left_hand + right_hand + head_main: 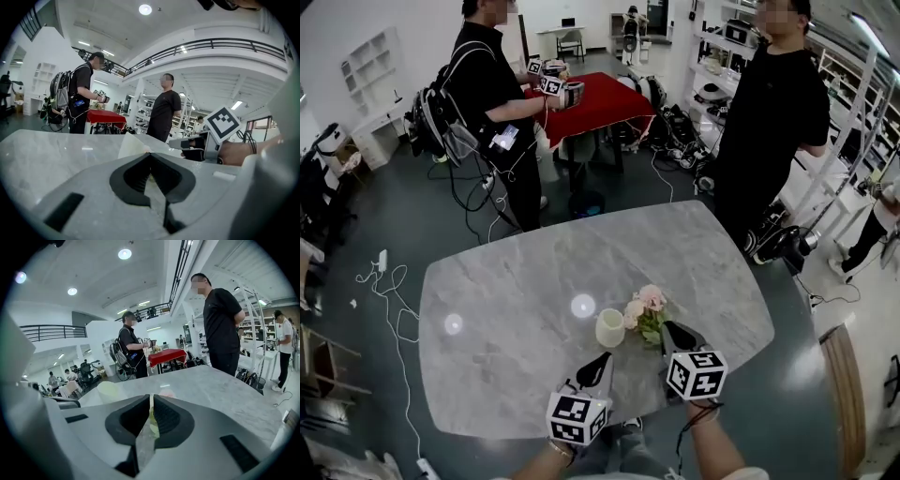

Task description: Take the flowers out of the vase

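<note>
R gripper (667,328) clamped on thin green stems of soft pink flowers (645,307), just beside squat cream vase (609,327), at its 2 o'clock. L gripper (604,359) closed, empty. Glossy grey marble-look table (506,356), rounded corners; open workshop, red-clothed table (595,101) at 12.

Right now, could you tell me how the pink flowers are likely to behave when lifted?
The pink flowers probably weigh little: the right gripper holds them by a thin green stem alone. They spread well beyond that grip, so they may sway or droop. The stem looks soft and could crush or slip.
</note>
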The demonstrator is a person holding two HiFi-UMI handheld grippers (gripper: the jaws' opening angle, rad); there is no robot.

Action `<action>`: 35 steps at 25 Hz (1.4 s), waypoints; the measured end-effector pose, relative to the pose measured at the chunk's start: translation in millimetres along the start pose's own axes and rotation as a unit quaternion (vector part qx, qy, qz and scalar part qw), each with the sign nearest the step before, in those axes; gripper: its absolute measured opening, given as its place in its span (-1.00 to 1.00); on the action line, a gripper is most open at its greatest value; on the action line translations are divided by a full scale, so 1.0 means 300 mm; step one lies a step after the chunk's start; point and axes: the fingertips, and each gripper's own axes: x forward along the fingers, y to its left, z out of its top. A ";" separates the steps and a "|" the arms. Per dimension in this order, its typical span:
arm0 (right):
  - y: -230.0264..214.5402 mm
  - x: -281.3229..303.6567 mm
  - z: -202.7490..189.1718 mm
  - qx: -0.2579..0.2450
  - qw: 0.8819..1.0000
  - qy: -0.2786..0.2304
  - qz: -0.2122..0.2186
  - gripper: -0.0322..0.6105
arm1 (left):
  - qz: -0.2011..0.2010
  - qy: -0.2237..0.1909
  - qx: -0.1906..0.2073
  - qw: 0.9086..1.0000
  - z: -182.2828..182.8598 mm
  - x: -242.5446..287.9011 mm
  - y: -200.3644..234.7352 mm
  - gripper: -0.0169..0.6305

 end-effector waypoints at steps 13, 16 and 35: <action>0.072 -0.133 0.189 -0.006 0.994 -0.095 -0.049 -0.86 | 0.050 -0.045 0.030 0.997 0.162 -0.101 0.150 -0.92; 0.081 -0.161 0.180 0.004 0.992 -0.110 -0.067 -0.87 | 0.049 -0.045 0.031 0.997 0.172 -0.113 0.168 -0.92; 0.090 -0.346 0.142 0.017 0.989 -0.131 -0.073 -0.88 | 0.076 -0.049 0.023 0.996 0.204 -0.147 0.130 -0.92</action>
